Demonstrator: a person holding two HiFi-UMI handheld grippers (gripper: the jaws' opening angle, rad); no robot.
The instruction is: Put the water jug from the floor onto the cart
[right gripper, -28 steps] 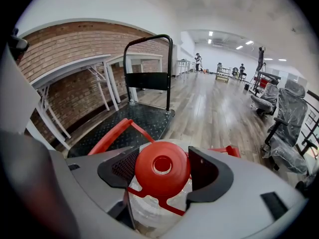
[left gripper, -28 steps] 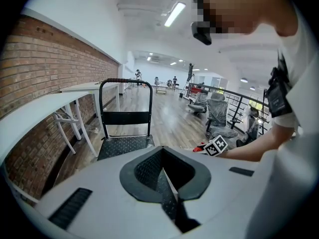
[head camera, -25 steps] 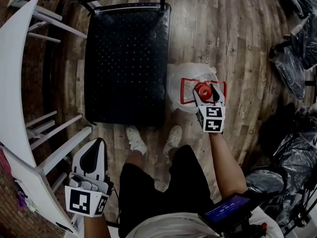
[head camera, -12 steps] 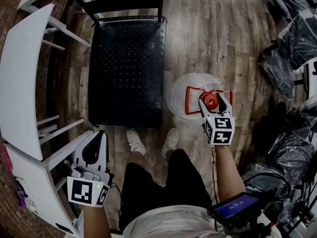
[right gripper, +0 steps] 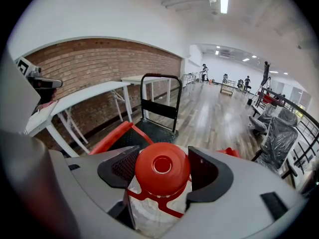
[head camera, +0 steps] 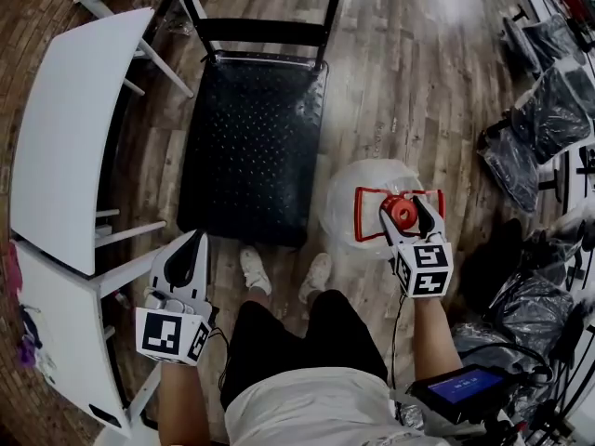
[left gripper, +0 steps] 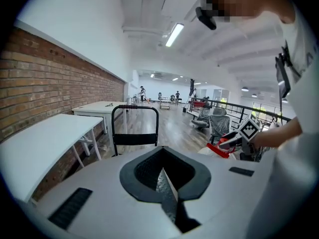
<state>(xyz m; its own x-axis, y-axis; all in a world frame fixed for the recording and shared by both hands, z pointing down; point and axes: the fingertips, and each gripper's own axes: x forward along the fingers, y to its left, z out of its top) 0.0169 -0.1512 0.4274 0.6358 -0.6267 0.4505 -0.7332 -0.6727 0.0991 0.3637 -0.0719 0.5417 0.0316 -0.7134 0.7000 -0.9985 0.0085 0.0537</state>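
Jug (head camera: 358, 189) still lower right beside cart (head camera: 251, 137), not yet on it; r. gripper (head camera: 403, 212) clamps its neck, l. gripper (head camera: 191, 249) jaws together, idle.

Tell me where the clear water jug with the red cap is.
The clear water jug is right of centre in the head view, beside the black platform cart's right edge, not on it; the right claw grips its neck.
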